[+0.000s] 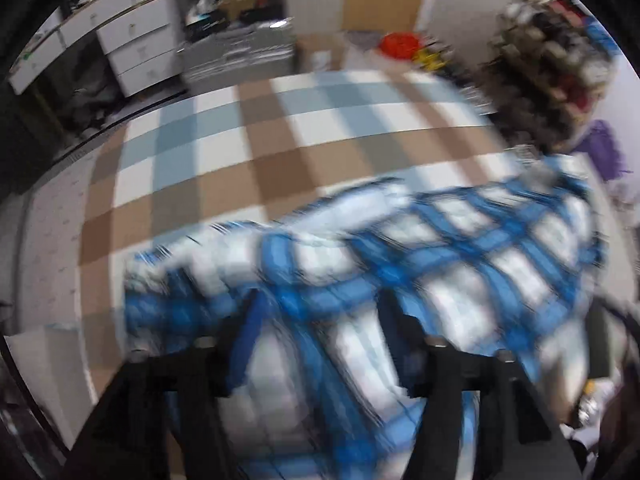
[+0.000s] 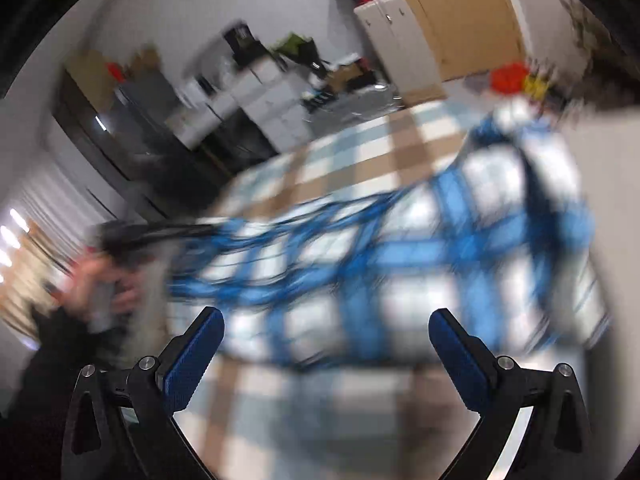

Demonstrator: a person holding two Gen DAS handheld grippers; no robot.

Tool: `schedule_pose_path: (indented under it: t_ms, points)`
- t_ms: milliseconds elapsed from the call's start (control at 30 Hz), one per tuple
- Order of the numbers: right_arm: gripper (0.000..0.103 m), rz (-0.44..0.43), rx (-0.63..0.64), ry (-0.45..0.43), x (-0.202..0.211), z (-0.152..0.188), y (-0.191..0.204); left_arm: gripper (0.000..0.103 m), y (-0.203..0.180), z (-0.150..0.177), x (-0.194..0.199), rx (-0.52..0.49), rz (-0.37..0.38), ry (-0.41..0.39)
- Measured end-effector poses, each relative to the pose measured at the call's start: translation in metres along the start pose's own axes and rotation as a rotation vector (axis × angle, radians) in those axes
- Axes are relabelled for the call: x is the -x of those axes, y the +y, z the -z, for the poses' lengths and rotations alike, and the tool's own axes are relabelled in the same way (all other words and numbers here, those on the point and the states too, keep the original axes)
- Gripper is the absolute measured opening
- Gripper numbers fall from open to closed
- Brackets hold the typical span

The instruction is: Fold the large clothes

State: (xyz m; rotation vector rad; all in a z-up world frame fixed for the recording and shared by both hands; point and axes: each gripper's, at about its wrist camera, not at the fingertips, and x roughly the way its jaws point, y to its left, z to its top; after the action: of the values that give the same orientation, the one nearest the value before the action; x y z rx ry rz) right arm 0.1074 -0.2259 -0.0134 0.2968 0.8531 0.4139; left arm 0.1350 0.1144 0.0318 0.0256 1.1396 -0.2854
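A blue and white plaid shirt (image 1: 400,264) lies spread on a table under a brown, blue and white check cloth (image 1: 248,152). Everything is blurred by motion. My left gripper (image 1: 320,304) hangs just over the shirt's near part, its black fingers (image 1: 240,332) apart and fabric showing in the gap below them. In the right wrist view the shirt (image 2: 400,248) lies ahead of my right gripper (image 2: 326,314), which is open, with nothing between its blue pads (image 2: 196,352). At the shirt's left end a hand (image 2: 100,280) holds the other gripper, a dark blur.
White drawers (image 1: 136,40) and stacked boxes stand beyond the table's far edge. A red item (image 1: 400,44) sits at the far corner, near a cluttered shelf (image 1: 552,60) and a purple cloth (image 1: 600,152). A wooden door (image 2: 460,20) is behind.
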Motion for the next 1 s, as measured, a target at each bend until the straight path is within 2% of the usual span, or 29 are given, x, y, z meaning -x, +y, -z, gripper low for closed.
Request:
schedule_pose_path:
  t_ms: [33,100,167,200,233,267,367,433,567,600,733,833,933,1000]
  points:
    - [0.103,0.054,0.056,0.045,-0.010,-0.016,0.002,0.068,-0.007,0.010,0.004,-0.012,0.044,-0.017]
    - [0.103,0.150,0.162,0.121,-0.034,-0.037,0.004,0.068,-0.017,0.024,-0.002,-0.046,0.099,-0.014]
    - [0.103,0.313,0.254,0.227,-0.069,-0.048,-0.004,0.068,-0.023,0.038,-0.025,-0.081,0.052,0.037]
    - [0.102,0.344,0.260,0.265,-0.081,-0.048,-0.009,0.068,-0.021,0.041,-0.036,-0.082,0.023,0.059]
    - [0.102,0.353,0.250,0.331,-0.097,-0.046,-0.021,0.068,-0.018,0.046,-0.051,-0.069,-0.003,0.090]
    - [0.102,0.342,0.224,0.382,-0.109,-0.044,-0.030,0.068,-0.011,0.049,-0.061,-0.030,0.009,0.100]
    - [0.103,0.331,0.185,0.450,-0.125,-0.038,-0.049,0.068,0.005,0.052,-0.068,0.073,0.086,0.041]
    - [0.103,0.321,0.141,0.457,-0.129,-0.030,-0.060,0.068,0.004,0.053,-0.072,0.076,0.090,0.016]
    - [0.103,0.342,0.136,0.445,-0.121,-0.031,-0.058,0.068,-0.006,0.053,-0.071,0.044,0.045,-0.025]
    - [0.098,0.327,0.122,0.426,-0.115,-0.033,-0.055,0.068,-0.008,0.054,-0.067,0.059,0.033,-0.033]
    - [0.098,0.164,0.048,0.273,-0.066,-0.034,-0.041,0.068,-0.018,0.059,-0.042,0.119,0.012,-0.120]
    - [0.098,0.088,0.113,0.239,-0.057,-0.021,-0.005,0.068,-0.033,0.057,-0.027,0.109,-0.015,-0.179]
    - [0.098,0.103,0.205,0.213,-0.067,-0.003,0.030,0.068,-0.043,0.062,-0.012,0.111,-0.049,-0.243]
    - [0.098,0.106,0.209,0.240,-0.085,0.007,0.036,0.068,-0.041,0.072,-0.001,0.136,-0.068,-0.284]
